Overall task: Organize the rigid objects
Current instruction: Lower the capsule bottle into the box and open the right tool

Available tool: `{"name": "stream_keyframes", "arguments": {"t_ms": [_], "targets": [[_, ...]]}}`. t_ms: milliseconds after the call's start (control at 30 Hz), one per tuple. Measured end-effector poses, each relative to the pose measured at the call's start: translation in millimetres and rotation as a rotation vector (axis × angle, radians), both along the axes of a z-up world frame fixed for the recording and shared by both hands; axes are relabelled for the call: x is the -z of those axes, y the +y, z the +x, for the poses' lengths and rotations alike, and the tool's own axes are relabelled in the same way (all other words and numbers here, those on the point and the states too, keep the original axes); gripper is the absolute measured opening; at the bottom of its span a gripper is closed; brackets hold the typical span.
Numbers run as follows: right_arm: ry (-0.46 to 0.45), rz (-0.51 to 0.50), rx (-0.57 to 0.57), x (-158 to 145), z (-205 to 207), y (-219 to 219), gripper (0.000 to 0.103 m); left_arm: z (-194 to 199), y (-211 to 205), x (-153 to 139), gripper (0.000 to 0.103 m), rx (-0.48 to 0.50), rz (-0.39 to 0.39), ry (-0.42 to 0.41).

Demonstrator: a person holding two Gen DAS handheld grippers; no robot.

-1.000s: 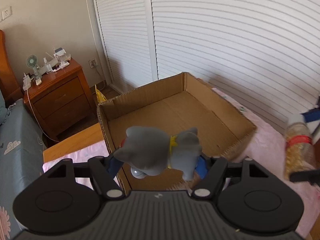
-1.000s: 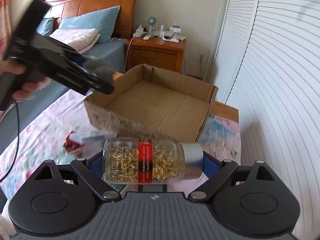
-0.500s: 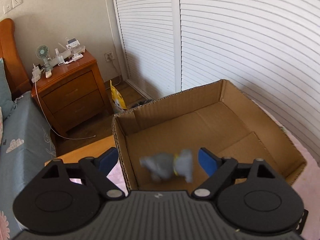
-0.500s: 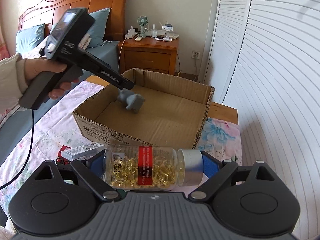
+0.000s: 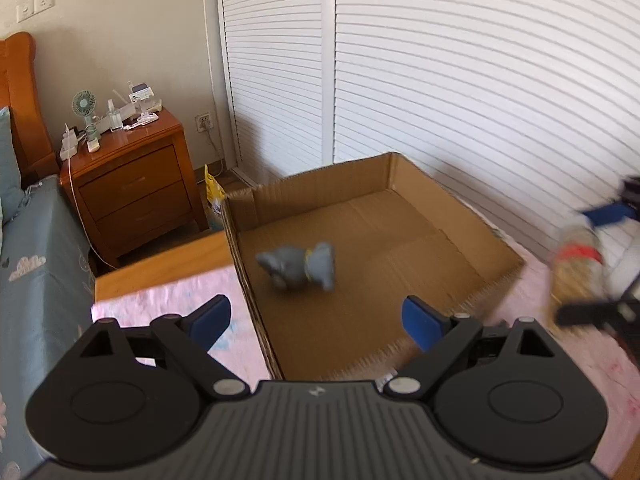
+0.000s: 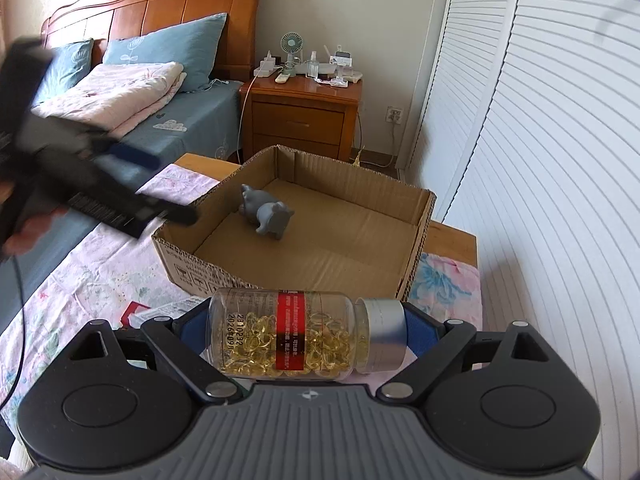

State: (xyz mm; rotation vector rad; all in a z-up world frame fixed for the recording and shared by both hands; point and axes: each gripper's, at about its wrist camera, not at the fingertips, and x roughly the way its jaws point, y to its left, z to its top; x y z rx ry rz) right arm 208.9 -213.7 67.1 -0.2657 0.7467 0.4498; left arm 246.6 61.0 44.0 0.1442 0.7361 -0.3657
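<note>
Lying in the box (image 6: 416,216), grey toy (image 6: 266,214); left tongs (image 5: 316,318) opening empty, right tongs (image 6: 298,334) pinching capsule bottle (image 6: 296,334).

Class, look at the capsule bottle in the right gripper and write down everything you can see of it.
The capsule bottle is clear plastic, by the look of it, with a silver cap and a red label band around its middle. It is partly filled with yellow translucent capsules, and a printed number runs along its side. It lies crosswise, cap to the picture's right, clamped end to end between the blue pads of the right gripper, held above the pink flowered cloth just short of the cardboard box.
</note>
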Motion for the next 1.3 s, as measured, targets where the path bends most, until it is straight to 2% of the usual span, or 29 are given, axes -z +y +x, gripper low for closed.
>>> {"name": "stream_keyframes", "arguments": {"t_ms": [100,333,633,933,1000,1033,1133,1300], "targets": [[0.005,0.002,0.003,-2,6,6,0.096,-26,5,1,0.1,-0.015,-0.024,-0.008],[0.044,-0.016,0.024,5,35,21,0.096,-78,3,15,0.101,-0.055,-0.013,-0.078],[0.097,-0.03,0.085,16,94,32,0.096,-114,9,31,0.101,-0.027,-0.015,-0.123],[0.136,-0.031,0.152,29,161,41,0.096,-121,9,43,0.101,-0.022,-0.041,-0.099],[0.127,-0.031,0.172,32,172,43,0.099,-121,12,44,0.101,-0.03,-0.045,-0.099],[0.113,-0.036,0.181,32,175,43,0.103,-120,13,45,0.101,-0.038,-0.049,-0.094],[0.101,-0.029,0.205,30,175,40,0.103,-121,17,47,0.101,-0.05,-0.058,-0.084],[0.099,-0.019,0.209,23,152,32,0.103,-127,18,49,0.101,-0.053,-0.039,-0.078]]}}
